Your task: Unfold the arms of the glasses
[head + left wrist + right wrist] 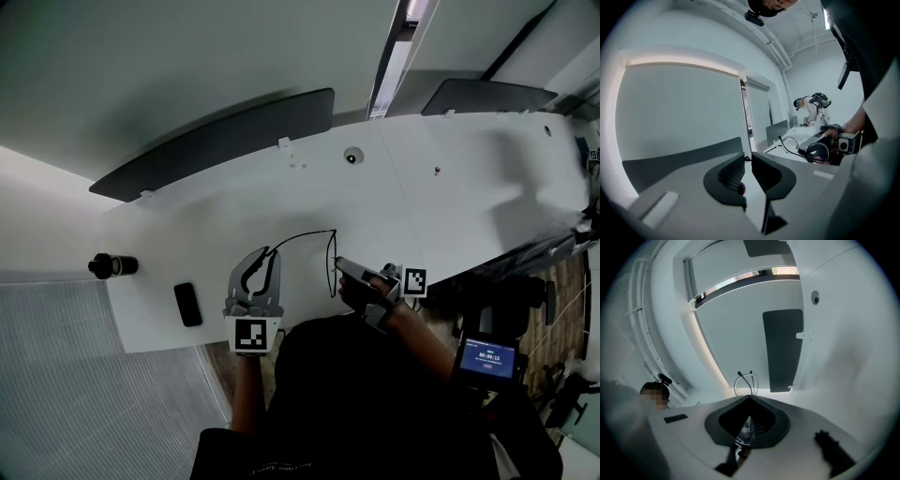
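Left gripper (270, 255): dark ribbed fingers (732, 172) slightly parted, with the tip of one swung-out arm at their ends. Right gripper (339, 265): fingers pressed together on the glasses (332, 246), over the near edge of the white desk (450, 187). Glasses: thin black wire with round rims. Probably light, springy and easily bent, so best gripped near a hinge.

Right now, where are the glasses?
In the head view, the glasses are over the table's near edge, between both tongs: the right tongs pinch them, the left tongs sit at one arm's tip.
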Demonstrator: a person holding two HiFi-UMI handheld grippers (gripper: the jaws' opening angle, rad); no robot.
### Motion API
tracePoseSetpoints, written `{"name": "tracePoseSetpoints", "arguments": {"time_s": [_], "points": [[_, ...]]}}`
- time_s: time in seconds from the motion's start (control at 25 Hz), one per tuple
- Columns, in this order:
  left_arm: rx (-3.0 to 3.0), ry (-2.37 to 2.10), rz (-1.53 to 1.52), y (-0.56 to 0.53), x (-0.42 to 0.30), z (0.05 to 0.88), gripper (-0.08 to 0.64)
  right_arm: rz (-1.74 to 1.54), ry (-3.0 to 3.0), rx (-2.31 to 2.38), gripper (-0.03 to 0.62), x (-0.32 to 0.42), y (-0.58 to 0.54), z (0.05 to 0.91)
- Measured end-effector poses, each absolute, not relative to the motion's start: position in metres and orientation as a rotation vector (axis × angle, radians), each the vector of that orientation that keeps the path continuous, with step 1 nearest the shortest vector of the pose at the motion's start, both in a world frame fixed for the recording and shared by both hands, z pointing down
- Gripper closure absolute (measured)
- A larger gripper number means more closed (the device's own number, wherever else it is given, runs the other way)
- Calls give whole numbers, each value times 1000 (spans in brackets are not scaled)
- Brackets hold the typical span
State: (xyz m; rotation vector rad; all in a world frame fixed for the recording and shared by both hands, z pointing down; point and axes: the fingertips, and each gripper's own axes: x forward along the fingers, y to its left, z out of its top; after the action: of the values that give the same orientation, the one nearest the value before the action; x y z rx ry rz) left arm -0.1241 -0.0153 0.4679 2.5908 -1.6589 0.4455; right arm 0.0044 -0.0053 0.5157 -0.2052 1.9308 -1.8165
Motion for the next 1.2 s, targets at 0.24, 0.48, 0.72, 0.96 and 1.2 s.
{"name": "tracePoseSetpoints", "arguments": {"time_s": [0.24, 0.48, 0.72, 0.96, 1.2], "points": [[2564, -1685, 409, -17, -135, 467, 500, -1826, 1958, -147, 584, -2, 3, 513], [2551, -1691, 362, -18, -147, 473, 486, -1834, 1976, -59, 584, -8, 13, 509], [2475, -1688, 301, -18, -152, 473, 482, -1844, 1976, -8, 584, -12, 17, 506], [2564, -1692, 316, -20, -150, 475, 477, -1854, 1919, -14, 584, -8, 15, 509], [2574, -1633, 306, -17, -141, 475, 473, -1879, 1821, -37, 584, -1, 10, 516]]}}
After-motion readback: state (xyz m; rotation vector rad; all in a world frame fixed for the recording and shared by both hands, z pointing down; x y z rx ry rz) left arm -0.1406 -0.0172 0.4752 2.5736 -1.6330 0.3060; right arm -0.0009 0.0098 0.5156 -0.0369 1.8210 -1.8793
